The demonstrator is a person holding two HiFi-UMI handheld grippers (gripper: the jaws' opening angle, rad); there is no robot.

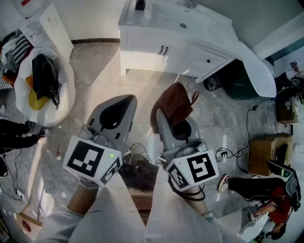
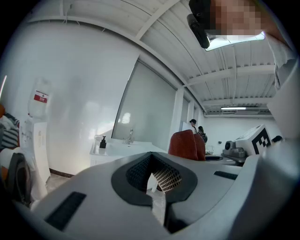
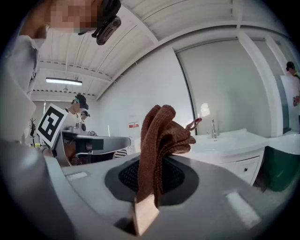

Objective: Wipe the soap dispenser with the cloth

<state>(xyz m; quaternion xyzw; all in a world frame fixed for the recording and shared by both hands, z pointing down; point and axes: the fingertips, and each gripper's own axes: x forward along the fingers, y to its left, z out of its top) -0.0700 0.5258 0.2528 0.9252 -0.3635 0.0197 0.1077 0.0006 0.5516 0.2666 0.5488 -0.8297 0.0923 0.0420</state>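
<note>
Here I am, standing well back from the white vanity (image 1: pixel 156 47) with both tools raised in front of me over the tiled floor (image 1: pixel 95 66). My right hand-held gripper (image 1: pixel 164 118) is clamped tight on the brown knitted cloth (image 1: pixel 173 102). Its own view shows the jaws pinching the lower folds, so the bulk bunches up past the tips on the side facing the vanity. I think that grip is right, since it leaves a thick free wad to rub with instead of bare jaw. My left hand-held gripper (image 1: pixel 124 100) is closed tip to tip with nothing between the pads. It hangs level with its partner and just as far from the vanity, and I judge it is kept spare to steady the bottle. The soap dispenser (image 1: pixel 139 4), a small dark pump bottle, stands upright at the left end of the vanity's worktop (image 1: pixel 209 23). It is to the left of the faucet (image 1: pixel 190 4) and well apart from both tools. So no wiping yet; this looks like the approach. Next I need to close in on the vanity and lay that wad against the bottle's side. A tall, narrow bottle could tip if pressed from one side, so it needs bracing on the other side.
</note>
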